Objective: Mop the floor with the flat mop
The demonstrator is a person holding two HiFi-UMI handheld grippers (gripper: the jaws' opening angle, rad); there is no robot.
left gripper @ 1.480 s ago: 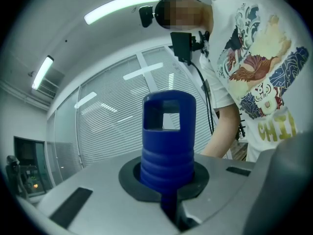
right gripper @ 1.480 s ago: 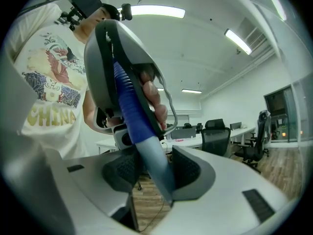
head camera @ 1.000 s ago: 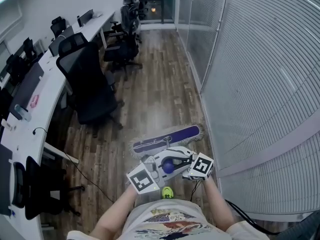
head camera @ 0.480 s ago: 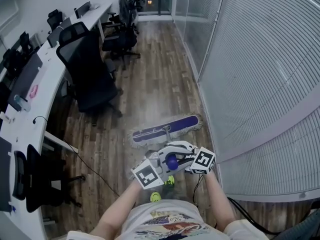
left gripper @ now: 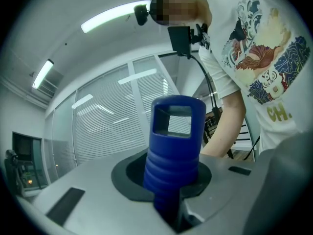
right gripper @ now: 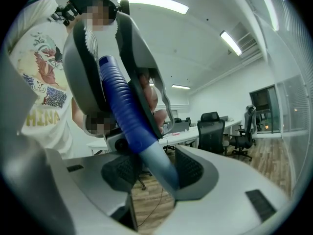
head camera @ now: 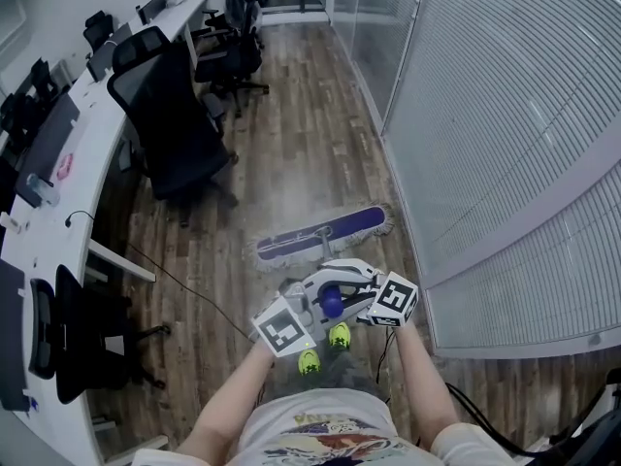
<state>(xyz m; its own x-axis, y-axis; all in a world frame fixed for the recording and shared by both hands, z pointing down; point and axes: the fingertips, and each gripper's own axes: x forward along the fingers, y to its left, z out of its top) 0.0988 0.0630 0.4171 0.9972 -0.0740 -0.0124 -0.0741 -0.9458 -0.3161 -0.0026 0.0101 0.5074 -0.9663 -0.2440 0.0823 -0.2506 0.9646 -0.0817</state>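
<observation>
Flat mop: mop head point(head camera: 322, 236) lies flat on the wood floor point(head camera: 301, 134), just ahead of the person's feet. It sits slanted, its right end near the glass wall point(head camera: 485, 144) with blinds.

The blue handle point(left gripper: 173, 146) comes up to both tongs.
- Left tongs point(head camera: 312, 311): clamped on the ribbed top of the handle, pads touching it. The jaws have just been easing apart.
- Right tongs point(head camera: 357, 294): closed on the handle just below, with it between the pads. These jaws have also just eased wider.

Judgement: mid-stroke along the aisle.

To do it well:
- Firm up both grips before pushing, or the handle may twist.
- Keep the mop head flat and overlap the passes.
- Steer clear of the cable point(head camera: 184, 284) and the office chair point(head camera: 170, 124) beside the bench point(head camera: 58, 202).
</observation>
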